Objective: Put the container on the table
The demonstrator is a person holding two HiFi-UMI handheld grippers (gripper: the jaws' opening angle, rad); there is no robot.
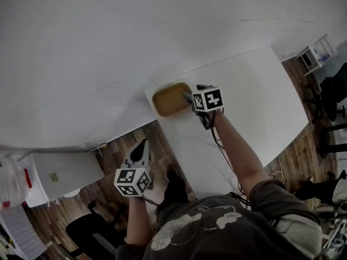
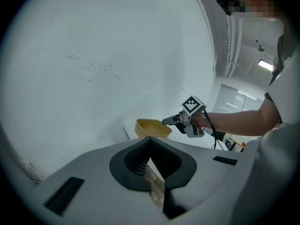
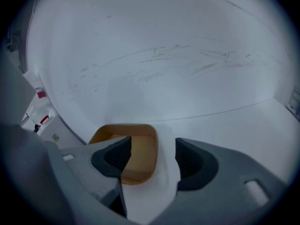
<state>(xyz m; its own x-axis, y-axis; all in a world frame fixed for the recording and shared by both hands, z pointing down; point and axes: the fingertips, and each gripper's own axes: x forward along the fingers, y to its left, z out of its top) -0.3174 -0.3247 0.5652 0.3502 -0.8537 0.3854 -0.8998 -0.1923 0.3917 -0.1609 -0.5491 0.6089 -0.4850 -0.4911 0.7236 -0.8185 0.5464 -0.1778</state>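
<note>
A tan, shallow container [image 1: 169,99] sits on the white table [image 1: 255,102] at its far left corner, close to the wall. My right gripper [image 1: 187,96] hovers at the container's right side and is open. In the right gripper view the right gripper [image 3: 153,145] has the container [image 3: 136,156] partly between its jaws, with the right rim in the gap and neither pad touching it. My left gripper [image 1: 143,144] hangs off the table's left side over the wooden floor, shut and empty. The left gripper view shows the left gripper [image 2: 150,142], the container [image 2: 152,128] and the right gripper [image 2: 167,121].
A white wall runs just behind the table. Left of the table there is wooden floor [image 1: 116,156], a white cabinet [image 1: 59,175] and a black chair [image 1: 87,233]. A white shelf unit [image 1: 317,53] and dark chairs [image 1: 331,99] stand at the far right.
</note>
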